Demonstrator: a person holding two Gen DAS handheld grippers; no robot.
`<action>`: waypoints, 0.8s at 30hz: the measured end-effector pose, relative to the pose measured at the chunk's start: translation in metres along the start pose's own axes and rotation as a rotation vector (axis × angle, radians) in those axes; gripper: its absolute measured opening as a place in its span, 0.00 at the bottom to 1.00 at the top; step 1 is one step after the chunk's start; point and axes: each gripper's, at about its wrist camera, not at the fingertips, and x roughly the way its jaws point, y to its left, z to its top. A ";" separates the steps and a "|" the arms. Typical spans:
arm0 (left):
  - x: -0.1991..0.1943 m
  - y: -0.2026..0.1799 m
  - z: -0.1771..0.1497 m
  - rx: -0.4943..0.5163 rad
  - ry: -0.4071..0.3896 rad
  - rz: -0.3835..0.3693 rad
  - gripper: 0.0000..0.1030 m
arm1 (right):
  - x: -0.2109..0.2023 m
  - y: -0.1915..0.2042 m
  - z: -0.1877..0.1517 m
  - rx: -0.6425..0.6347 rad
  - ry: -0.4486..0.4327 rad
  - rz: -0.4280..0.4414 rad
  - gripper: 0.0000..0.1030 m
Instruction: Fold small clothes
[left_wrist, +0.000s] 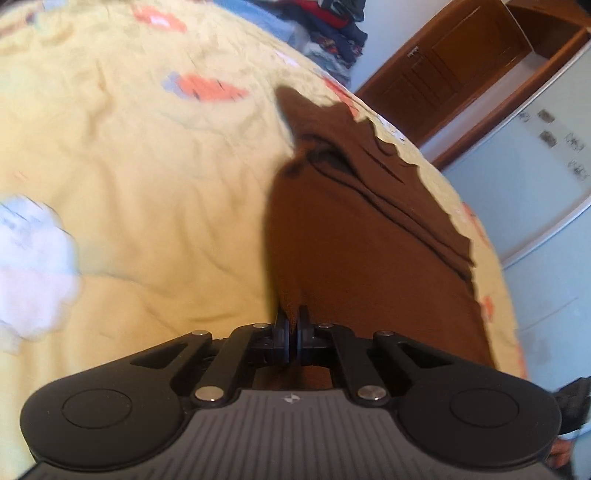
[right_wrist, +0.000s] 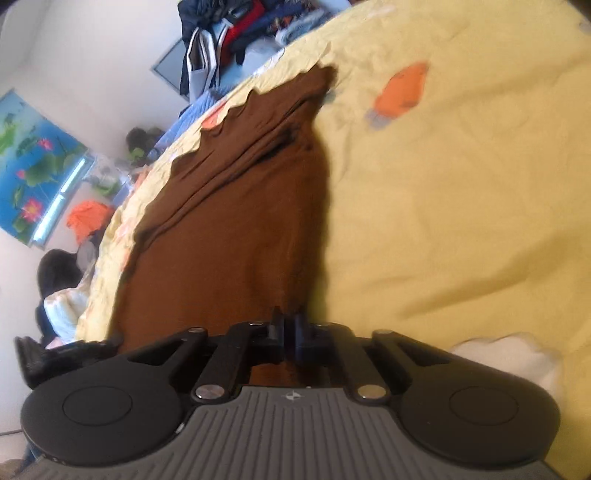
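Largest element: the yellow bedspread (left_wrist: 129, 166), wrinkled, printed with orange shapes (left_wrist: 210, 88) and a white cloud-like patch (left_wrist: 33, 269); it fills most of both wrist views. Upon it lies the brown garment (left_wrist: 369, 251), spread lengthwise away from me, its far end narrowing to a bunched point and a scalloped border running along its outer side. Long creases cross the middle of the cloth. In the right wrist view the same garment (right_wrist: 229, 229) lies along the bed's left margin, the bedspread (right_wrist: 461, 221) open to its right.

Beyond the bed: a heap of dark clothes (right_wrist: 236, 33) at the far end, a wooden door (left_wrist: 461, 66) in the left view, a lotus picture (right_wrist: 33, 162) on the wall in the right view.

My left gripper (left_wrist: 293, 328) has its jaws drawn together, pinching the near left corner of the brown cloth. My right gripper (right_wrist: 290, 328) likewise has its jaws closed on the near edge of the same cloth, at its right-hand corner.
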 end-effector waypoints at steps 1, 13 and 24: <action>-0.003 0.003 -0.001 0.009 0.004 -0.004 0.03 | -0.007 -0.008 0.000 0.029 -0.022 -0.007 0.07; -0.023 0.012 -0.058 -0.148 0.130 -0.273 0.28 | -0.028 0.003 -0.048 0.115 0.045 0.190 0.72; -0.039 0.027 -0.061 -0.114 0.181 -0.213 0.07 | -0.035 -0.024 -0.057 0.174 0.035 0.137 0.09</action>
